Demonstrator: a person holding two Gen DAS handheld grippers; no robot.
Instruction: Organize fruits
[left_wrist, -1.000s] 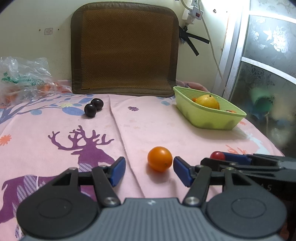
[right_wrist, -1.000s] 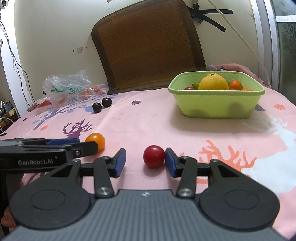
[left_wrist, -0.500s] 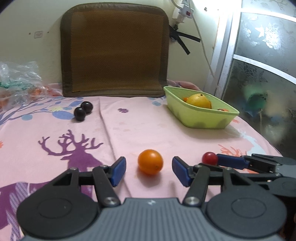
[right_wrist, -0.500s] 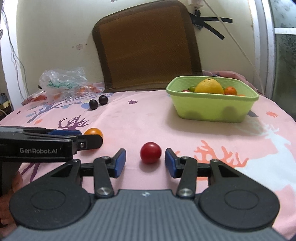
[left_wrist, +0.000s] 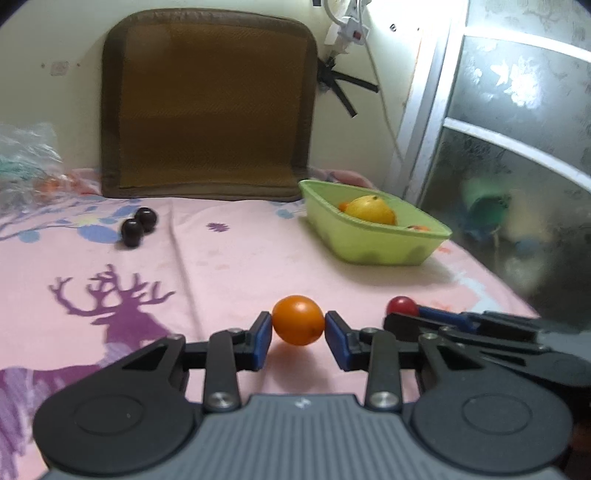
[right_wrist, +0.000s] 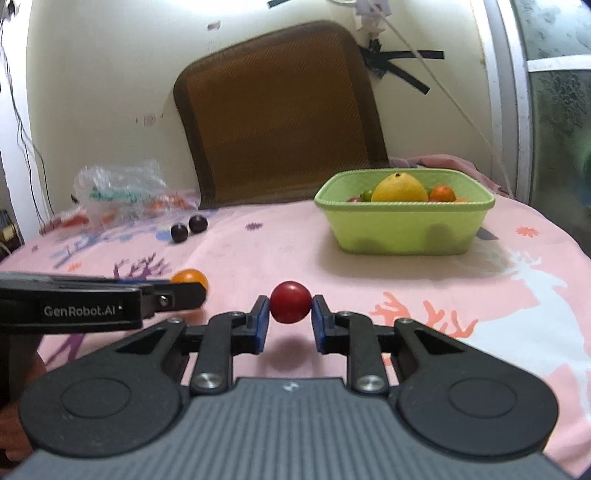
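Left gripper (left_wrist: 298, 336) fingers clamped on one orange fruit (left_wrist: 297, 319), right gripper (right_wrist: 289, 322) fingers clamped on one red fruit (right_wrist: 290, 302), both held just above the pink bedsheet (right_wrist: 498, 302), well short of the green basket (right_wrist: 406, 229). Risk: round, smooth fruit pinched only at the pad tips could squirt out and roll off the bed on a quick swing, and the two grippers sit side by side, so they may collide at the basket rim. Count: two dark plums (left_wrist: 138, 226) loose near the brown cushion (left_wrist: 207, 110), one plastic bag (right_wrist: 122, 188), one basket holding a yellow fruit (right_wrist: 399, 188) plus a few small ones
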